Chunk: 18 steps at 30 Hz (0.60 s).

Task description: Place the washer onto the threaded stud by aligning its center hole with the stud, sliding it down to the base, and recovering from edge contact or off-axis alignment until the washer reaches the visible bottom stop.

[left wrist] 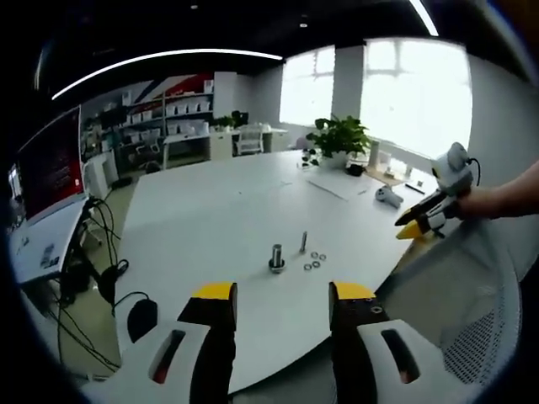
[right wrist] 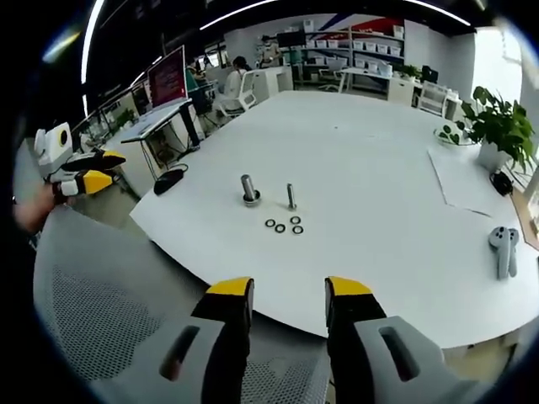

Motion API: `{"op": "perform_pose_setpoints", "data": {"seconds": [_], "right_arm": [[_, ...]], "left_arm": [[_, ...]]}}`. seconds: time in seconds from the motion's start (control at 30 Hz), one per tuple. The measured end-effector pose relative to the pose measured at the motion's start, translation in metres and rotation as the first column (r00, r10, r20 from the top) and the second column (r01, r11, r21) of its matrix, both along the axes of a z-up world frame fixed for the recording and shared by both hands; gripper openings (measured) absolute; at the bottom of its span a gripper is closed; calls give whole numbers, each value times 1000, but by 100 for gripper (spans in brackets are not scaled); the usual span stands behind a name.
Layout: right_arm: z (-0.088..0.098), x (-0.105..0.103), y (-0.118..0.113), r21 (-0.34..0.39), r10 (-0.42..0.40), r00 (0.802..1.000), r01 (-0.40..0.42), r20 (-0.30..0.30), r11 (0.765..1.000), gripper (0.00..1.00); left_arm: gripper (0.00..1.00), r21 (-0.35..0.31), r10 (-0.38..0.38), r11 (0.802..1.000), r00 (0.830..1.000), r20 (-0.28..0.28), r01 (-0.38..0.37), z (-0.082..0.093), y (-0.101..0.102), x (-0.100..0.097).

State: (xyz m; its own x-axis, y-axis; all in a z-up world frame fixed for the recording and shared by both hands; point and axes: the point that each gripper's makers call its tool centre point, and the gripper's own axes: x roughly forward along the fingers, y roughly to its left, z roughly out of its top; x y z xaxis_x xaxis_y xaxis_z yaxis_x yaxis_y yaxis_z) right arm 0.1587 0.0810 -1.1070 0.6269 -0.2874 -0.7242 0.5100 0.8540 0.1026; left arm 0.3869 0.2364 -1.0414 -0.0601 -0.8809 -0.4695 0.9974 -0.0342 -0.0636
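Observation:
Two upright threaded studs stand on the white table: a thick one and a thin one. Several loose washers lie flat beside them. My left gripper is open and empty, short of the table's near edge. My right gripper is also open and empty, back from the table over a chair. Each shows in the other's view, held by a hand: the right gripper off the table's right side, the left gripper at the far left.
A grey mesh chair back sits between the grippers and the table. A potted plant, a sheet of paper and a grey hand controller lie on the far side. A black mouse rests at the table's edge.

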Motion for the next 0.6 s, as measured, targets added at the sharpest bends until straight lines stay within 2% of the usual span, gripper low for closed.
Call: {"op": "perform_pose_setpoints", "data": {"seconds": [0.13, 0.47, 0.6], "right_arm": [[1, -1, -1, -11, 6, 1000, -6, -7, 1000, 41], [3, -1, -1, -16, -3, 1000, 3, 4, 1000, 42], [1, 0, -1, -12, -8, 1000, 8, 2, 1000, 42]], "left_arm": [[41, 12, -10, 1000, 1000, 2, 10, -5, 0, -1], [42, 25, -40, 999, 999, -37, 41, -11, 1, -10], [42, 22, -40, 999, 999, -30, 41, -12, 1, -9]]}}
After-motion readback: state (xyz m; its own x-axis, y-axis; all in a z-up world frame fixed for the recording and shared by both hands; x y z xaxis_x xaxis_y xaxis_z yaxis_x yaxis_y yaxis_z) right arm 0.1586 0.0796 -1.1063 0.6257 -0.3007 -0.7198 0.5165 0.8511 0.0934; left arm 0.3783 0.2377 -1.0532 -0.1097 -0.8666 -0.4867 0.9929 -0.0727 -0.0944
